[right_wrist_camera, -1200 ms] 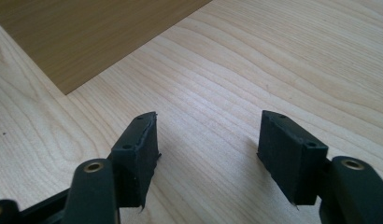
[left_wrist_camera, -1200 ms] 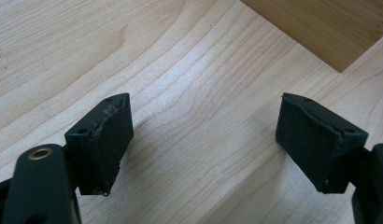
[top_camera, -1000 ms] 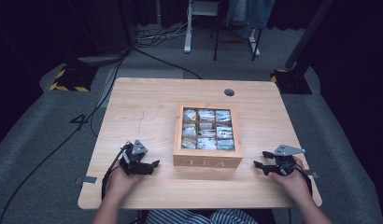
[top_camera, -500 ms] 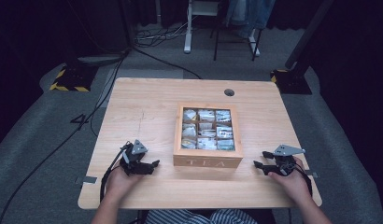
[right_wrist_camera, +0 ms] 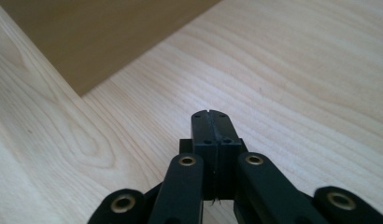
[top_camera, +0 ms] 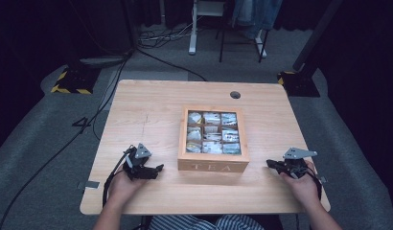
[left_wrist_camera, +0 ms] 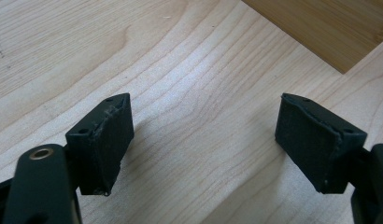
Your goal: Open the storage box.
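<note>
While tea box (top_camera: 213, 139) sits at table (top_camera: 151, 110) centre, left gripper (top_camera: 158, 168) at 8 o'clock, jaws wide; right gripper (top_camera: 270, 163) at 4 o'clock, jaws closed, empty.

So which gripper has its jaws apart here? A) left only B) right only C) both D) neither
A: the left gripper shows bare table between its spread jaws, while the right gripper has its jaws pressed together.
</note>
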